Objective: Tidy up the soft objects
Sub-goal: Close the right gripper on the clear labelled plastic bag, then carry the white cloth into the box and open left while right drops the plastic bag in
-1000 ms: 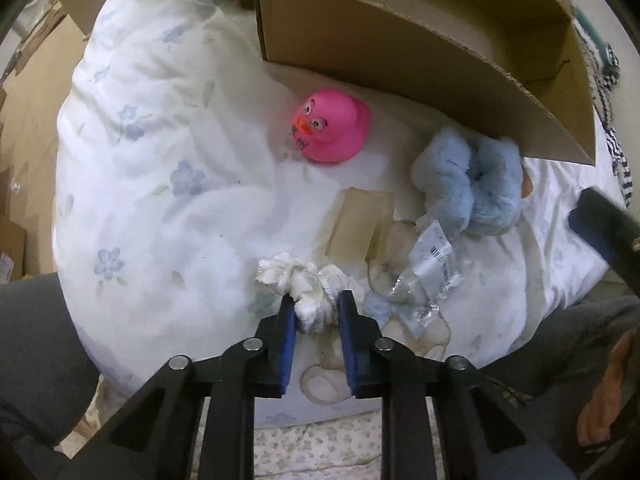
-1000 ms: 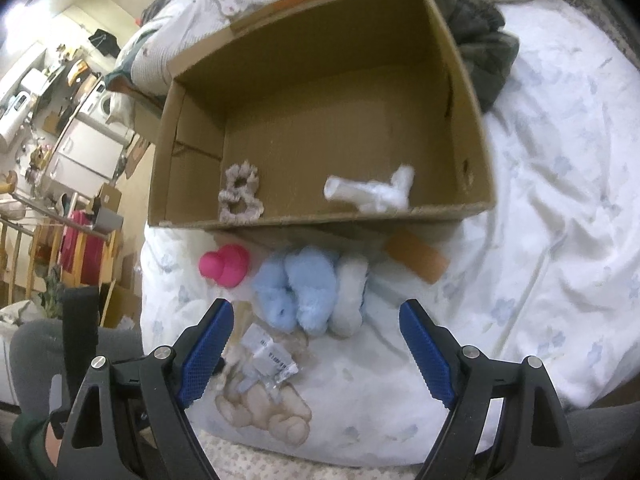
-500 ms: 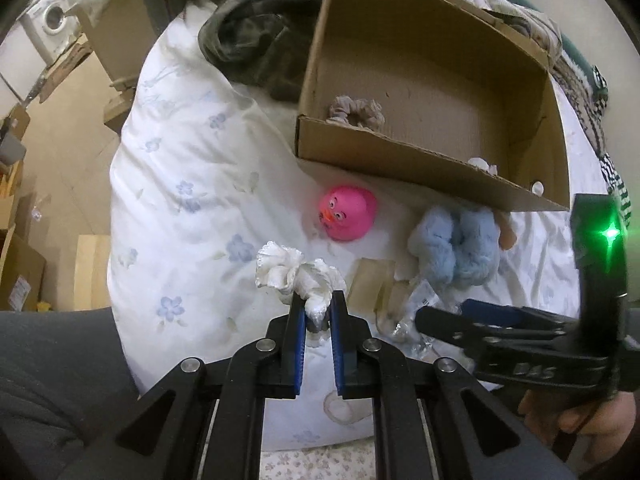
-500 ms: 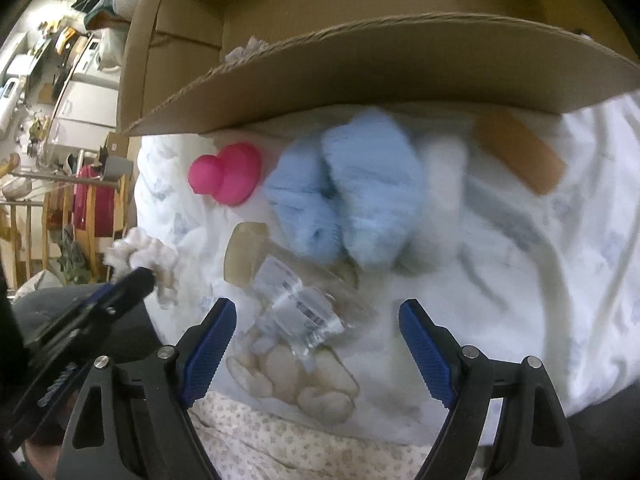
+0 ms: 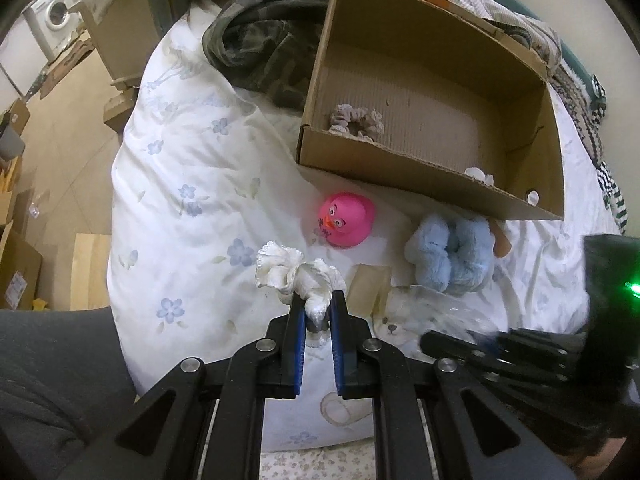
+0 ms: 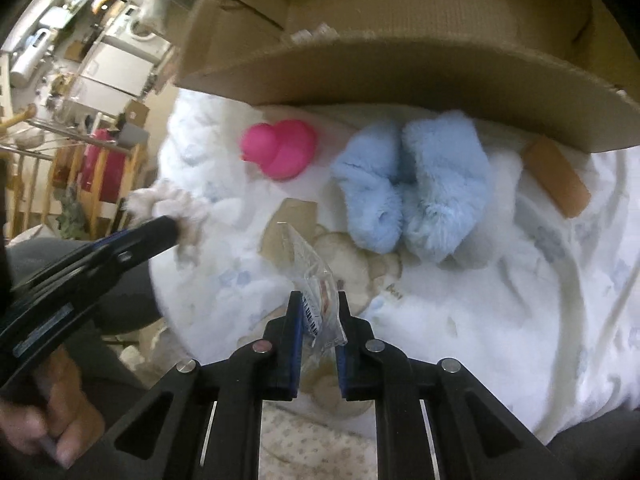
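the left hand-held gripper (image 5: 318,312) is squeezed tight on the frilly white fabric scrunchie (image 5: 298,276) and has lifted it up off the bed with the white flowery quilt (image 5: 180,184), where it lay a moment ago. the right hand-held gripper (image 6: 318,312) was wide open a moment ago over the bed, and now its jaws are closing on the crinkly clear plastic packet with a barcode label (image 6: 314,280), which sits between the blue pads. so both hands now have something to carry. the open brown cardboard box (image 5: 420,176) sits close behind on the bed, with a grey scrunchie (image 5: 356,120) already inside. the round pink rubber duck (image 5: 348,220), the fluffy light blue scrunchie (image 6: 408,184) and the flat tan card piece (image 5: 368,286) lie on the quilt in front of the box, not put away yet. next, i think, the white scrunchie goes into the box.
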`<state>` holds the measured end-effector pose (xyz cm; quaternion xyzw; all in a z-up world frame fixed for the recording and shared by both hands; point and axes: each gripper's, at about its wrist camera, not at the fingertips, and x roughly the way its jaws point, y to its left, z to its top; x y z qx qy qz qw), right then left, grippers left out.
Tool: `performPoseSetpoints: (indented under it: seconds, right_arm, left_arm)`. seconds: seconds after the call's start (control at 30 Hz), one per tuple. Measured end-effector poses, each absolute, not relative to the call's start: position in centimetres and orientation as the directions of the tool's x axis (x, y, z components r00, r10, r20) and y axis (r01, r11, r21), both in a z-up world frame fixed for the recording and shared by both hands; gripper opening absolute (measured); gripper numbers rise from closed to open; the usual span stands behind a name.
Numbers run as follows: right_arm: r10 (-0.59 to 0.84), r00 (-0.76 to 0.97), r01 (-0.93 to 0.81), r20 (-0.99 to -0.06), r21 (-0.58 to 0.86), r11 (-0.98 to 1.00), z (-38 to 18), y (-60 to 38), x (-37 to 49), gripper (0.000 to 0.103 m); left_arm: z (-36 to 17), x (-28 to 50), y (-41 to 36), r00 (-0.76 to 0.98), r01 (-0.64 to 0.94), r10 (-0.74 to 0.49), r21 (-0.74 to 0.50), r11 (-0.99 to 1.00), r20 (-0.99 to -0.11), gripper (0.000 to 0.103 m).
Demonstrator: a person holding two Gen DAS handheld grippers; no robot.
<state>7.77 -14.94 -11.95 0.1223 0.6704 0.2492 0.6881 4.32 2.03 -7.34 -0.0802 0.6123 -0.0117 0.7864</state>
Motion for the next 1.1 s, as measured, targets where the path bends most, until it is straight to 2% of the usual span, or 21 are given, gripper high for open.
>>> performPoseSetpoints:
  seconds: [0.17,0.37,0.6,0.83,1.1]
  right_arm:
    - [0.55,0.034,-0.166,-0.834,0.539,0.826,-9.2,-16.7,7.1,0.016]
    - [0.588,0.162,-0.15,-0.792,0.57,0.808,-4.4,-19.8,7.2,0.016]
    - [0.574,0.316,-0.138,-0.756,0.562,0.816,0.6,-24.0,8.7,0.016]
    - [0.554,0.368,-0.143,-0.747,0.543,0.827,0.2,-24.8,12.9,0.016]
    - [0.544,0.39,-0.11,-0.743,0.549,0.829,-2.6,-25.4,15.8,0.016]
  left_arm:
    - [-6.1,4.1,2.0,0.284,-0.075,-0.132,-0.159,0.984,-0.95,0.01]
    - [-2.0,4.1,1.8,0.365,-0.01,-0.194,-0.212,0.977,-0.911,0.01]
    - [2.5,6.7,0.9,0.434,0.063,-0.199,-0.191,0.98,-0.879,0.01]
    - [3.1,11.4,-0.6,0.471,0.11,-0.169,-0.132,0.985,-0.866,0.01]
    - [0.2,15.3,-2.3,0.47,0.119,-0.141,-0.095,0.988,-0.871,0.01]
